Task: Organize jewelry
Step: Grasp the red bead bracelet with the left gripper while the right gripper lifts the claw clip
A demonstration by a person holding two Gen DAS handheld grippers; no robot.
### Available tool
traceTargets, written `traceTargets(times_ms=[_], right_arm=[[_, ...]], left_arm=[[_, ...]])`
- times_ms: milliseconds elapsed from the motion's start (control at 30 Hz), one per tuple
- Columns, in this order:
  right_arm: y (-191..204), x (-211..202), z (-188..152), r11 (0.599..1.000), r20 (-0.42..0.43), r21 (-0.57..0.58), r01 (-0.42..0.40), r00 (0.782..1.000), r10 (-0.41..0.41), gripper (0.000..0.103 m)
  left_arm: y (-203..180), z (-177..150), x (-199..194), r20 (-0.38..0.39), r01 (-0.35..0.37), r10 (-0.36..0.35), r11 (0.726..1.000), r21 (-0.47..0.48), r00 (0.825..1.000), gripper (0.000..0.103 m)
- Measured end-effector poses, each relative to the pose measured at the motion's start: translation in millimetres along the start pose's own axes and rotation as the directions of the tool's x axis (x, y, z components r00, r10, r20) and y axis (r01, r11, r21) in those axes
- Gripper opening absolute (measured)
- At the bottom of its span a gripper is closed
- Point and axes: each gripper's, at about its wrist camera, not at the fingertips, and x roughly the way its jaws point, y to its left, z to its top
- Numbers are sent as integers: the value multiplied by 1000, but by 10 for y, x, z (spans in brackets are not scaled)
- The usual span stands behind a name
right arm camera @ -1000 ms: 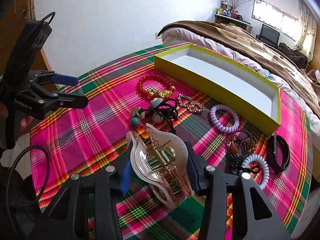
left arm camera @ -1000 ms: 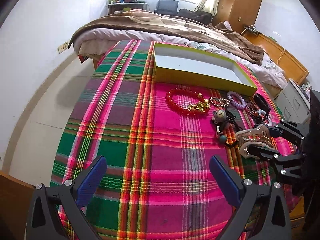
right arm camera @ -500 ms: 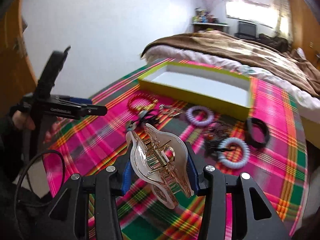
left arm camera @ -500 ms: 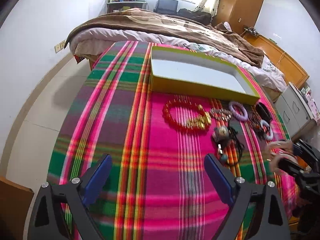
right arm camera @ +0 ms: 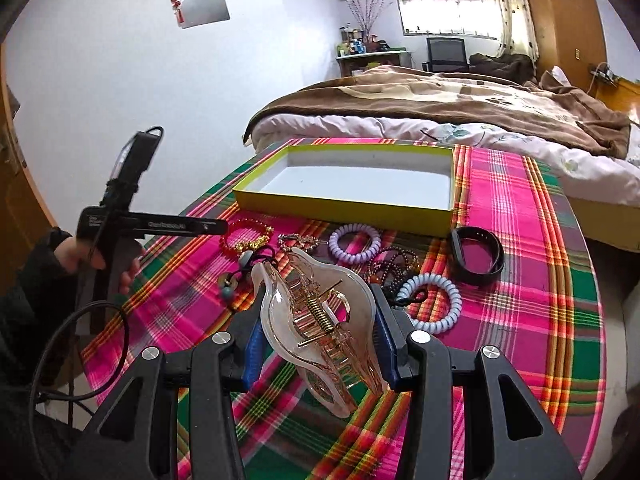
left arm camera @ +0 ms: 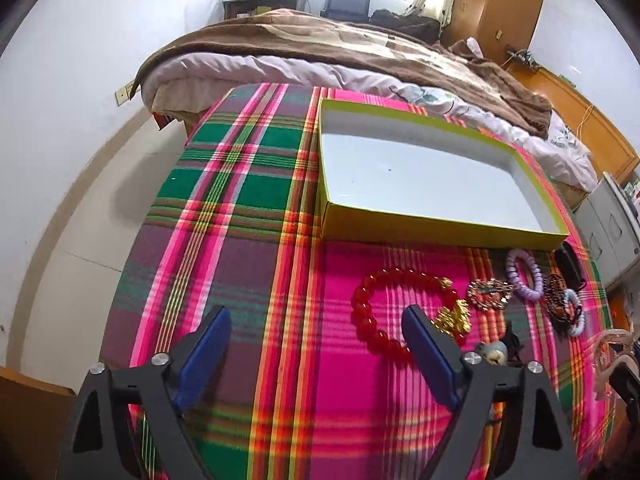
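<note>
While right tongs (right arm camera: 318,346) clamp hair claw (right arm camera: 316,320), bracelets ahead.

hair claw (right arm camera: 320,320): clear glossy plastic, metal spring
tablecloth (left arm camera: 248,240): woven plaid cloth
box (left arm camera: 440,224): matt cardboard
bracelet (left arm camera: 384,320): shiny red beads

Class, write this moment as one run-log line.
right gripper: shut on hair claw | left gripper: open, jaws just closing, nothing between | box: empty | red bracelet: on cloth
</note>
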Motion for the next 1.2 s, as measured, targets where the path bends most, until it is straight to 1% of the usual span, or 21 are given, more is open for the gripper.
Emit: traceTargets(times_ms=[33,133,200,300,367,400,467,533,567,633,667,700,800,967,1200], right_arm=[[-7,5,7,1000,1,4,1,1000,-1,46],[-38,10,-5,1000,1,9,4,1000,-4,46],[-50,25,5,1000,0,14,6,1000,-6,46],[-71,42,5,1000,1,25,5,1000,-6,46],[-83,58,7,1000,1,30,4,1000,-4,46],[-84,66,3,1000,-1,31,4,1000,-4,46],[-97,79,0,999,-5,34,5,1000,-5,46],[-108,86,-4,999,-4,37,8,1000,-8,46],[-112,91,-1,999,-3,39,8,1000,-8,47],[-119,93,-2,999,-2,46,7,1000,-7,46],[-126,90,-3,999,-2,49,9,1000,-9,46],[-135,91,-5,999,-1,52,10,1000,-10,46],[-149,76,-12,998,3,59,17,1000,-17,46],[-176,24,-17,997,15,76,33,999,-34,46],[-170,-94,-3,995,41,85,56,997,-60,46]], left_arm=[[-3,12,37,-10,-1,1,1000,1,1000,76],[-42,38,84,-9,-22,22,1000,20,1000,74],[-59,56,93,-8,-18,18,1000,23,1000,73],[-123,73,130,-12,-48,48,998,52,999,72],[-166,82,141,-7,-61,62,996,69,998,66],[-183,86,143,-1,-69,69,995,76,998,61],[-207,102,144,3,-69,69,994,81,998,54],[-249,115,141,3,-60,60,993,102,998,40],[-276,121,138,1,-54,54,992,112,999,36],[-315,126,134,1,-44,45,991,129,999,22],[-329,128,130,0,-37,37,991,131,999,18],[-343,130,126,-2,-19,20,991,130,1000,10],[-383,124,108,-2,35,-35,992,121,999,10],[-486,138,-115,60,98,-107,985,141,992,10],[-580,185,-429,116,150,-168,976,156,979,10]])
